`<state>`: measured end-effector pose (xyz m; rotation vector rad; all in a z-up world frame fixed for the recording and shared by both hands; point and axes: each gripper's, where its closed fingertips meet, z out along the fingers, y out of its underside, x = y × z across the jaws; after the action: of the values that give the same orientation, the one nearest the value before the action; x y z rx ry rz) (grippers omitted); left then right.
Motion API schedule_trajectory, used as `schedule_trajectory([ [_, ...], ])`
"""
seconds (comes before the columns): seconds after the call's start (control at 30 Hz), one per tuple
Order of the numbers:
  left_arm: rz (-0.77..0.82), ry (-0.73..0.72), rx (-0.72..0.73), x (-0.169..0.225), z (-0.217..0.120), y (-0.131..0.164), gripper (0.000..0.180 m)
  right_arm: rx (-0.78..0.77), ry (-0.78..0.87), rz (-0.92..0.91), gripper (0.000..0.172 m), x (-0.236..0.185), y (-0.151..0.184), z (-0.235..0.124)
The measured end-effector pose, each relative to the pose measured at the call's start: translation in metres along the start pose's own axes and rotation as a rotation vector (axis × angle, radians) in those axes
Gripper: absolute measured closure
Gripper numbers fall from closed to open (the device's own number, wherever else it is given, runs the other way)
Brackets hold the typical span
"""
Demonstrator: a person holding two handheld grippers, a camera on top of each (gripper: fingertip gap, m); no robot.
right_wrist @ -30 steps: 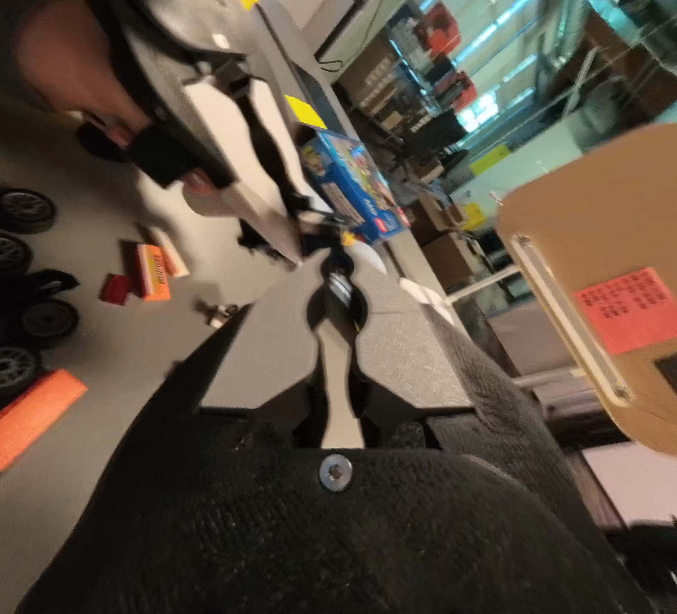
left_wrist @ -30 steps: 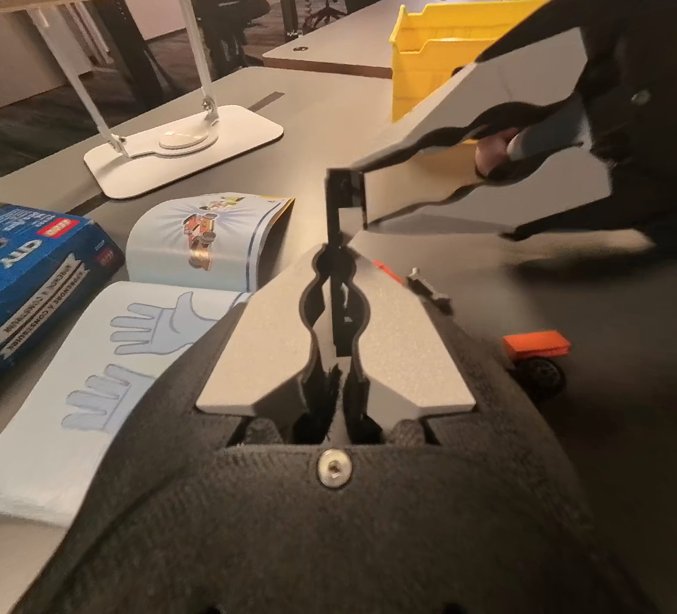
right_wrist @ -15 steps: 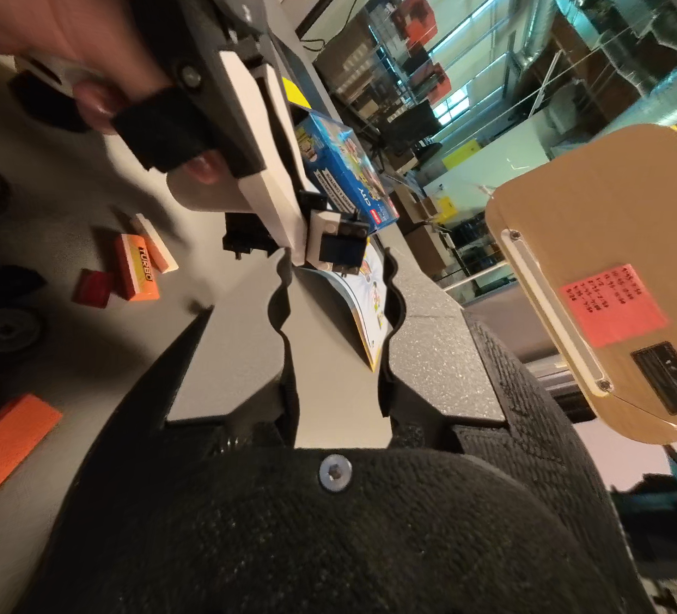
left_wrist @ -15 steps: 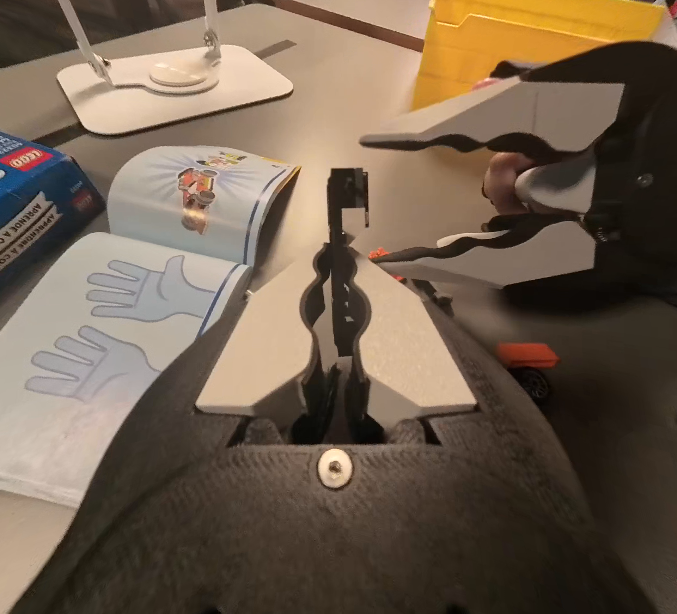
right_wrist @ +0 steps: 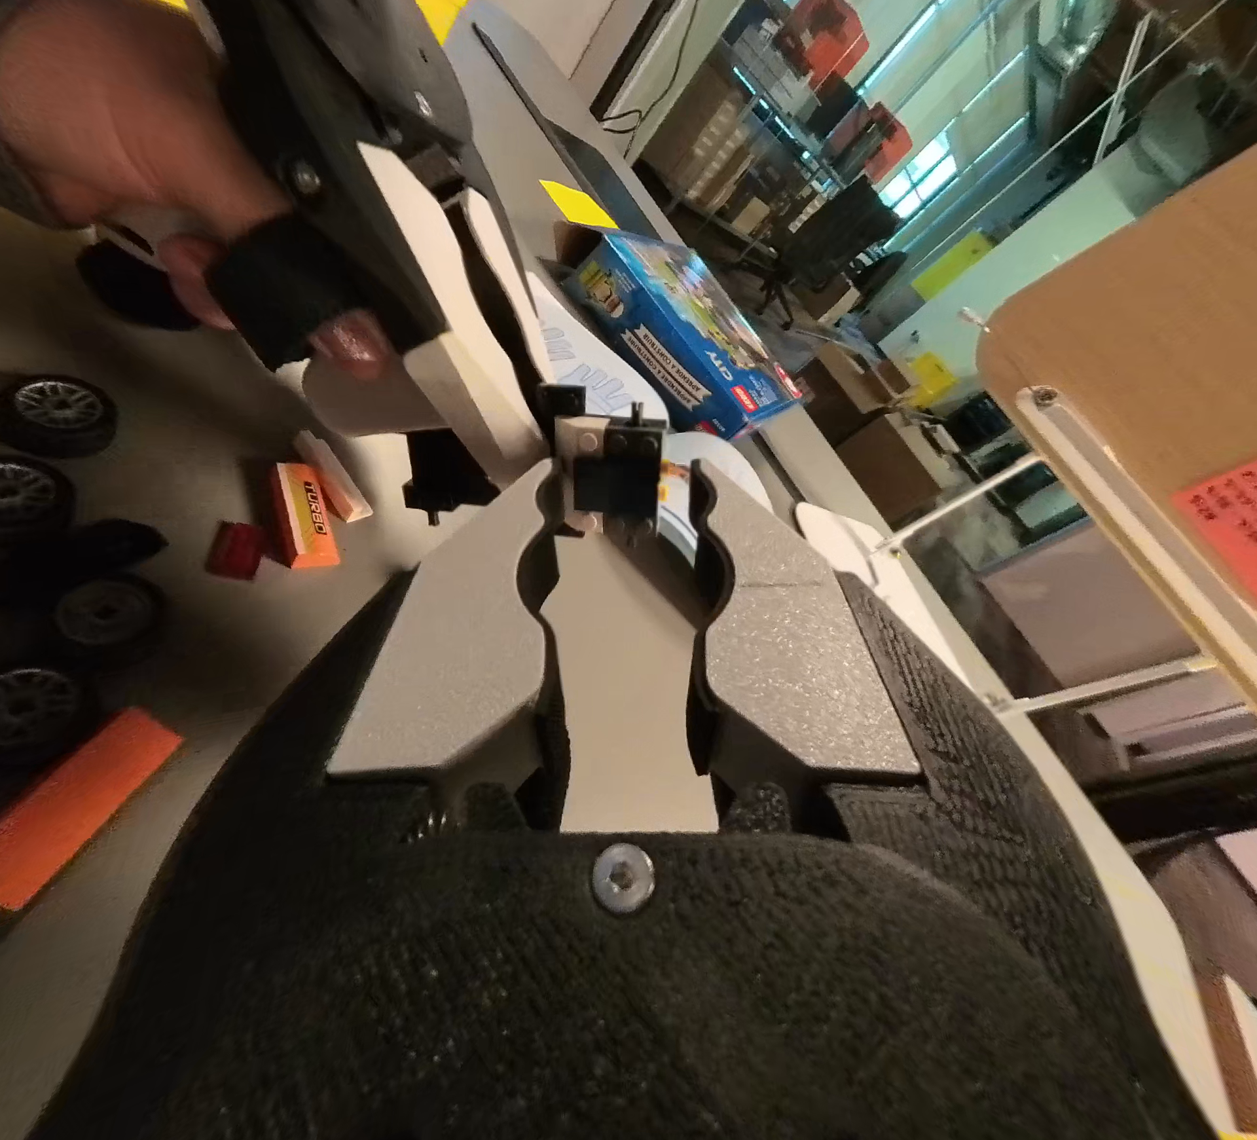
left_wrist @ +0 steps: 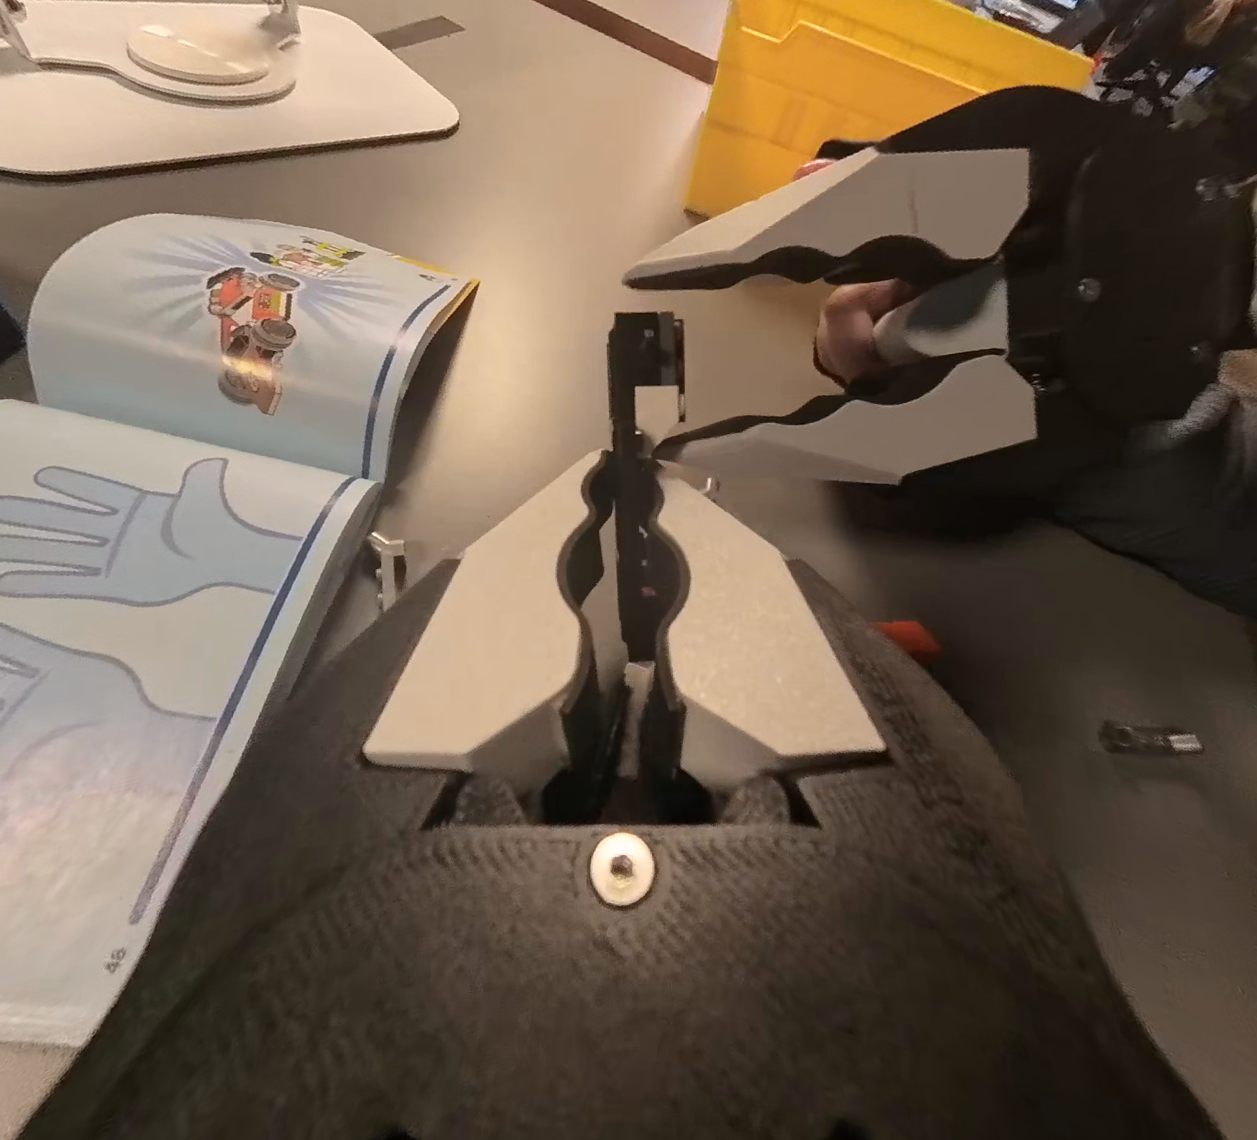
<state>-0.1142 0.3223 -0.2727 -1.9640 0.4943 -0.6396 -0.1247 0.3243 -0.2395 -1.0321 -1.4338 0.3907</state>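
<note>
Black brick assembly (left_wrist: 643,359) stands upright, long axis vertical, clamped in my left hand-held gripper (left_wrist: 629,468) above the bench (left_wrist: 544,155); my right hand-held gripper (right_wrist: 622,481), spread wide, straddles its top from the right without pressing.

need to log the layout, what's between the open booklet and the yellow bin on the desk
In the left wrist view, the black brick assembly clamped in the left gripper stands between the booklet and the yellow bin, with the open right gripper around it.
</note>
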Motion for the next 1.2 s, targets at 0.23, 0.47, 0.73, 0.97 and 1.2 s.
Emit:
schedule_trajectory([
  [0.23,-0.013,-0.014,0.015,-0.003,0.000,-0.002,0.177,-0.068,0.046,-0.066,0.144,0.000,-0.001,0.003],
  [0.47,-0.087,-0.005,0.068,-0.007,-0.004,-0.008,0.177,-0.090,0.081,-0.080,0.145,0.002,-0.006,0.005],
  [0.73,0.068,0.047,-0.050,0.011,0.004,0.007,0.174,-0.009,-0.133,-0.017,0.146,-0.011,-0.001,-0.008],
  [0.97,-0.040,0.039,-0.013,0.002,0.001,0.002,0.177,-0.068,-0.034,-0.025,0.147,-0.004,-0.002,-0.001],
  [1.2,-0.193,0.052,0.091,-0.006,-0.005,-0.010,0.177,-0.093,0.119,-0.089,0.149,0.004,-0.010,0.005],
])
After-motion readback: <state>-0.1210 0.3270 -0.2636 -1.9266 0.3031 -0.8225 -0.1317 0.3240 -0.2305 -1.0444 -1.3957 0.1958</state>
